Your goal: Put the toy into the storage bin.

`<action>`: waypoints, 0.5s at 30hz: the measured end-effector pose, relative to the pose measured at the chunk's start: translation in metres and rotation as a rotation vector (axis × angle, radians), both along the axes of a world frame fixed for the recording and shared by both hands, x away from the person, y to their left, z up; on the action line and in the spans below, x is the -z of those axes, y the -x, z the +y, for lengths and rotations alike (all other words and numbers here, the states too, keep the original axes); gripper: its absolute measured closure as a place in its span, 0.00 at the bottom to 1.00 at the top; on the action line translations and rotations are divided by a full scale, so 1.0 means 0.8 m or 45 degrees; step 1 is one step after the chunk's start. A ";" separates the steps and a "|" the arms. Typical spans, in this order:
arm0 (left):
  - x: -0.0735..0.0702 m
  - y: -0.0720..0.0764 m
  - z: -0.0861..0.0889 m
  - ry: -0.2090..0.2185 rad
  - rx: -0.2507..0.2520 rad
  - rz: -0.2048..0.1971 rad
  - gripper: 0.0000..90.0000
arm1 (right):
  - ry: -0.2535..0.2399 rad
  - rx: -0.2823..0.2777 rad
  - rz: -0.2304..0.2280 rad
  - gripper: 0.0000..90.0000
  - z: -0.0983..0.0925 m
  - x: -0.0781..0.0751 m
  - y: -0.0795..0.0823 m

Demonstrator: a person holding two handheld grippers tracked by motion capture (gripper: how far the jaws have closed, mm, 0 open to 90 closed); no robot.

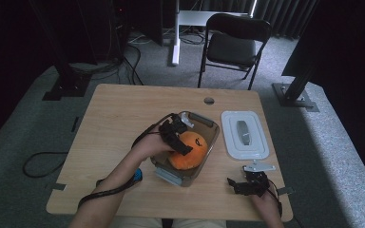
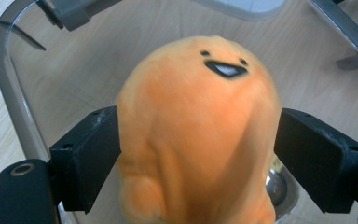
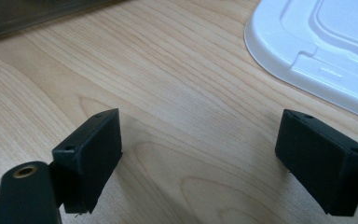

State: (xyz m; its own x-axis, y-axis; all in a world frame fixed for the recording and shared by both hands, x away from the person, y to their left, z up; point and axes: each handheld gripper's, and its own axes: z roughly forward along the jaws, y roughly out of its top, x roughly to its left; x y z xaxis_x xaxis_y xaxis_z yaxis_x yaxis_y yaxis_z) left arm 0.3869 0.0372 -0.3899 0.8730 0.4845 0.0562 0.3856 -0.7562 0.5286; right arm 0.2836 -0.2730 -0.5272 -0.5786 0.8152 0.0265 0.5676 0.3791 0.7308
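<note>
From the high view, a wooden table [image 1: 123, 118] carries a clear plastic container [image 1: 209, 137] with an orange plush toy [image 1: 190, 151] lying inside it. Just to the container's right lies its white lid [image 1: 261, 142], flat on the table and apart from the container. The left gripper [image 1: 179, 137] reaches into the container from the left, over the toy, with the person's left forearm running up diagonally from the bottom edge. The right gripper [image 1: 249, 184] rests low near the table's front edge, below the lid and well apart from the toy, the hand behind it at the bottom of the frame.

The left gripper view adds the close detail: the orange plush toy [image 2: 200, 135], with its small black eyes and open mouth, sits between the two black jaws, on the container's [image 2: 9, 98] clear floor. The jaws stand wide; the left pad is at the toy's flank and the right pad stands just clear of it, so nothing is gripped.

The right gripper view shows bare table [image 3: 168, 93] between its widely parted jaws, which hold nothing, and a corner of the white lid [image 3: 307, 51] ahead to the upper right.
</note>
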 end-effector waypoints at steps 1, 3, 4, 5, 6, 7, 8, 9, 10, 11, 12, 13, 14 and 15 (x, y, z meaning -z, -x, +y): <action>0.000 0.000 0.000 0.000 0.000 0.000 0.14 | 0.000 0.000 0.000 0.16 0.000 0.000 0.000; 0.000 0.000 0.005 0.029 0.002 0.028 0.12 | 0.000 0.000 -0.001 0.16 0.000 0.000 0.000; 0.001 0.001 0.009 0.034 0.006 0.030 0.12 | 0.004 0.000 -0.002 0.16 0.000 0.000 0.000; 0.002 0.002 0.010 0.050 0.004 0.041 0.11 | 0.007 0.000 -0.004 0.16 0.001 0.000 0.000; 0.002 0.004 0.012 0.056 0.008 0.042 0.10 | 0.009 0.000 -0.003 0.16 0.001 0.000 0.000; 0.001 0.005 0.014 0.059 0.015 0.043 0.10 | 0.009 0.000 -0.003 0.16 0.001 0.000 0.000; 0.001 0.006 0.015 0.079 0.021 0.055 0.08 | 0.008 0.001 -0.003 0.16 0.001 0.000 0.000; 0.001 0.006 0.015 0.079 0.021 0.055 0.04 | 0.006 0.001 -0.003 0.16 0.001 0.000 0.000; 0.002 0.009 0.019 0.086 0.050 0.065 0.03 | 0.002 0.002 -0.001 0.16 0.000 0.000 0.000; 0.002 0.010 0.020 0.075 0.054 0.061 0.03 | 0.002 0.005 -0.001 0.16 0.000 0.000 0.000; 0.002 0.011 0.022 0.074 0.055 0.057 0.03 | 0.004 0.006 -0.001 0.16 0.000 0.000 0.000; 0.002 0.011 0.022 0.074 0.055 0.057 0.03 | 0.009 0.005 -0.004 0.16 0.001 0.000 0.000; 0.001 0.014 0.026 0.089 0.048 0.054 0.03 | 0.012 0.007 -0.004 0.16 0.002 0.000 0.000; -0.001 0.015 0.029 0.101 0.046 0.057 0.02 | 0.017 0.008 -0.006 0.16 0.002 0.000 0.000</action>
State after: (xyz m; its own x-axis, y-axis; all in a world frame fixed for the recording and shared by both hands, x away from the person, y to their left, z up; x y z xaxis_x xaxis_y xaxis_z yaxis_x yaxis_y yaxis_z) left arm 0.3753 0.0601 -0.3895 0.8909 0.4537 -0.0205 0.3832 -0.7268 0.5700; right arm 0.2833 -0.2713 -0.5274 -0.5733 0.8192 0.0127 0.5669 0.3854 0.7281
